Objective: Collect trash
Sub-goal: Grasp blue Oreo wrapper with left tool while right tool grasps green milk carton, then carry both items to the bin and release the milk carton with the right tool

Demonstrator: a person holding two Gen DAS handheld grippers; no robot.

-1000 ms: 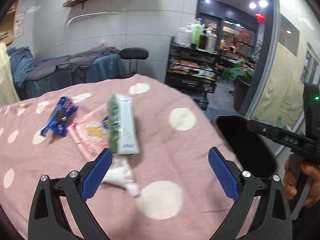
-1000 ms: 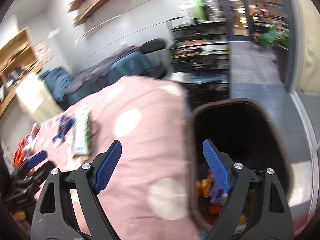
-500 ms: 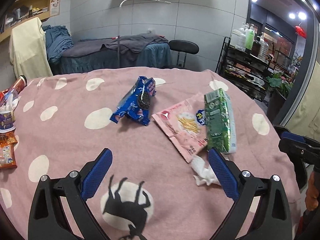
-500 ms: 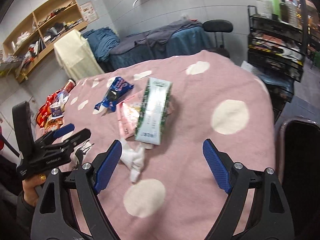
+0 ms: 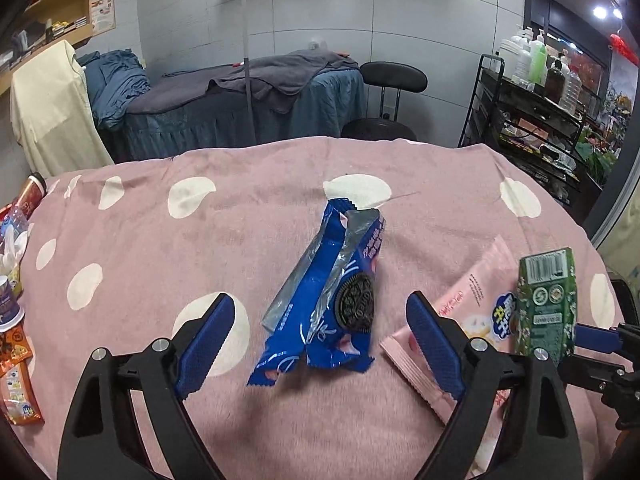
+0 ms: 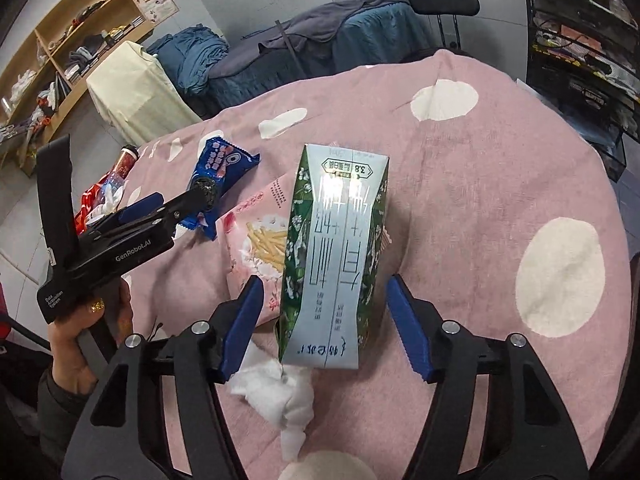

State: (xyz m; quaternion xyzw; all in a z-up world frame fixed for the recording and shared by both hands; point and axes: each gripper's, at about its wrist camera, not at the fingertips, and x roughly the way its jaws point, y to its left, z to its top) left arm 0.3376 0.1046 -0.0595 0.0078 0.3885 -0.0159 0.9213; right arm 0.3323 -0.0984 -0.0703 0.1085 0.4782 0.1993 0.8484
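On the pink dotted tablecloth point(image 5: 160, 240) lies a torn blue cookie wrapper point(image 5: 332, 300). My left gripper point(image 5: 319, 300) hovers over it, its jaws closing with the wrapper between them, the pads clear of it. A green milk carton point(image 6: 336, 260) lies on a pink snack bag point(image 6: 256, 232). My right gripper point(image 6: 325, 283) straddles the carton's near end, jaws closing, with small gaps still visible beside the pads. A crumpled white tissue point(image 6: 280, 392) lies just below the carton. The left gripper point(image 6: 152, 208) also appears in the right wrist view, held by a hand.
Snack packets and small cups point(image 5: 16, 360) crowd the table's left edge. Beyond the table stand a covered bed point(image 5: 248, 92), a black stool point(image 5: 394, 76) and a metal rack of bottles point(image 5: 532, 120). The table drops off at the right.
Both grippers swung left, away from the black bin and over the table. The left now frames the blue wrapper, the right frames the carton. Both jaws stand narrower.
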